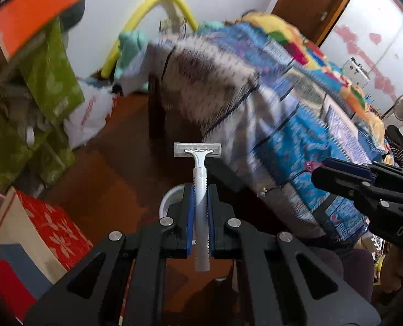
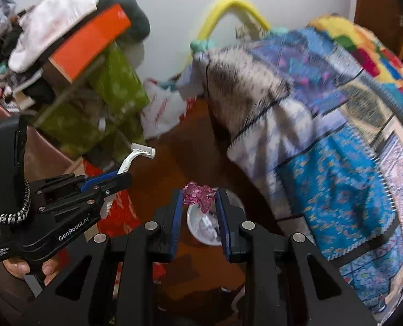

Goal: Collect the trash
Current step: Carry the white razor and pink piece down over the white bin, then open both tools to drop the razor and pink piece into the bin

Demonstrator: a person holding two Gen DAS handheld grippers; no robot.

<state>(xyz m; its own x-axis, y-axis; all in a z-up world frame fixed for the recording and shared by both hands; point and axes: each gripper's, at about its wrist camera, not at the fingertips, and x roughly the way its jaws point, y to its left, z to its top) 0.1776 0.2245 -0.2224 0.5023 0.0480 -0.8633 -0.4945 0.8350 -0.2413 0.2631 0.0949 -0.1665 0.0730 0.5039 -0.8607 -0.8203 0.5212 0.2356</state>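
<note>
From the left wrist, a white disposable razor (image 1: 200, 190) is seen clamped by its handle in the left gripper (image 1: 200, 198), its head pointing forward above the brown floor (image 1: 114, 168). The right gripper (image 1: 337, 175) enters from the right.

From the right wrist, a crumpled pink wrapper (image 2: 198, 194) is pinched at the tips of the right gripper (image 2: 199, 201), directly over a white bin (image 2: 205, 228) on the floor, beside the bed's blue quilt (image 2: 337, 190).

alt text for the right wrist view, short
The right gripper pinches a crumpled pink wrapper above a white bin on the brown floor. At left, the left gripper holds a white razor; a patterned blanket fills the right.
</note>
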